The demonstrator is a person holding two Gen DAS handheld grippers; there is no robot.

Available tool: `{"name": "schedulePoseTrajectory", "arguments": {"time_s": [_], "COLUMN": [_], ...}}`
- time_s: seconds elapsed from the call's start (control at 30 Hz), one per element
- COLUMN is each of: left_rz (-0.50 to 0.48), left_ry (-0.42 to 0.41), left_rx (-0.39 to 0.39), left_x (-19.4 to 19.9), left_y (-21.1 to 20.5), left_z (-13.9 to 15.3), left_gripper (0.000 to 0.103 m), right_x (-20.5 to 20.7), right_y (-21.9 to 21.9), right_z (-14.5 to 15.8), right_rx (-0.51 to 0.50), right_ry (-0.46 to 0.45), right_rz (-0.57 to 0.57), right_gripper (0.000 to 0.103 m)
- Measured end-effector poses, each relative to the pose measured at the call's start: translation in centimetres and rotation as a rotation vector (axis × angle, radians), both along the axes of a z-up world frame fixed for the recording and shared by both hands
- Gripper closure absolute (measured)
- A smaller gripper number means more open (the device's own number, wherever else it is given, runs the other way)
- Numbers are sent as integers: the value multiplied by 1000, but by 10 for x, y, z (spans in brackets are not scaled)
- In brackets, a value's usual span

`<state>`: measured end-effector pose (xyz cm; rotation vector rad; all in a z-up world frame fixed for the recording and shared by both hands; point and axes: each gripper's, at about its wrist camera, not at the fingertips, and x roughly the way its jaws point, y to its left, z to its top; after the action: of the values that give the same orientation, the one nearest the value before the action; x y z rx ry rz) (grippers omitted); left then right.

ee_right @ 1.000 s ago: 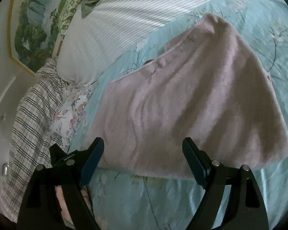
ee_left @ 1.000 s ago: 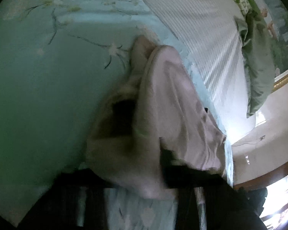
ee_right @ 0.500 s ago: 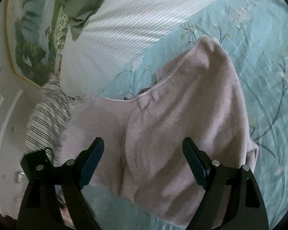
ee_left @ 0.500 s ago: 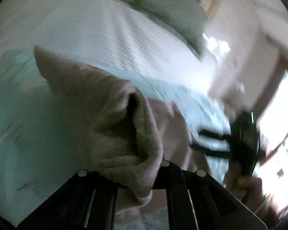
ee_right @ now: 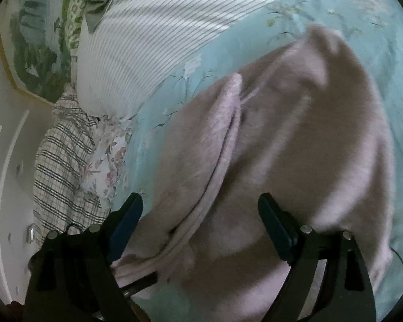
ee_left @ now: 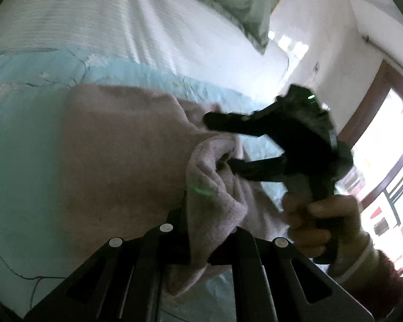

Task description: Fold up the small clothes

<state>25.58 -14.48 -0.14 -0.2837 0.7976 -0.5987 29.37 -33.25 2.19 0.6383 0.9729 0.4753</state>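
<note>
On the bed point(ee_right: 255, 43), my left hand-held gripper point(ee_left: 198, 244) is clamped on a bunched edge of the pink garment point(ee_right: 295, 147), lifting it to carry a fold across, while my right hand-held gripper point(ee_right: 201, 222), jaws opening with cloth between them, hovers to take the hem.

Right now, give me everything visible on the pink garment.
The pink garment is a small, soft, fleecy pale pink piece with a stitched hem along one edge. It lies partly folded over itself on the light blue floral bedspread, below a striped pillow. The left gripper is shut on a bunched edge, lifting it. The right gripper straddles the cloth, its jaws opening and its pads not pressing it. The lower finger reaches into the raised fold.
</note>
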Motion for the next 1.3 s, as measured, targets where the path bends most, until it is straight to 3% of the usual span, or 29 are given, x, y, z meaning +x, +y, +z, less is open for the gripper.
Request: {"name": "schedulePoseTrajectory", "arguments": {"time_s": [0.17,0.23,0.27,0.3,0.37,0.53,0.6,0.73,0.87,0.97,1.07,1.13,1.2,1.3], "left_rz": [-10,-22,-26,-30,-31,-83,-109,-156,-179,-197,-202,-197,-190,-163], "left_ry": [-32,-28,-31,-33,-42,-87,-92,-27,70,52,85,110,117,114], "left_rx": [28,44,52,63,77,50,53,73,93,118,110,86,62,40], "left_x": [-7,-9,-9,-10,-13,-19,-23,-16,-5,-10,-6,-8,-14,-24], "left_y": [-1,-3,-6,-9,-14,-41,-61,-103,-123,-127,-119,-107,-92,-62], "left_z": [8,7,7,8,12,34,37,14,-18,-20,-24,-24,-21,-14], "left_gripper": [97,97,97,97,97,97,97,96,96,92,73,60,54,38], "right_x": [36,52,57,60,59,28,23,22,20,16,9,-2,-16,-40], "right_y": [22,27,28,28,25,-5,-21,-56,-76,-78,-79,-81,-81,-88], "right_z": [-15,-20,-21,-20,-8,55,60,27,-2,-1,3,11,20,30], "right_rx": [28,19,11,-1,-11,-96,-124,-273,-248,-233,-250,-265,-267,-274], "right_ry": [53,51,57,65,30,-173,-188,-101,-46,-60,-56,-72,-103,-149], "right_rz": [50,60,67,68,72,49,24,-34,-63,-89,-126,-158,-193,-239], "right_gripper": [16,39,68,75,79,79,79,79,79,73,64,50,19,13]}}
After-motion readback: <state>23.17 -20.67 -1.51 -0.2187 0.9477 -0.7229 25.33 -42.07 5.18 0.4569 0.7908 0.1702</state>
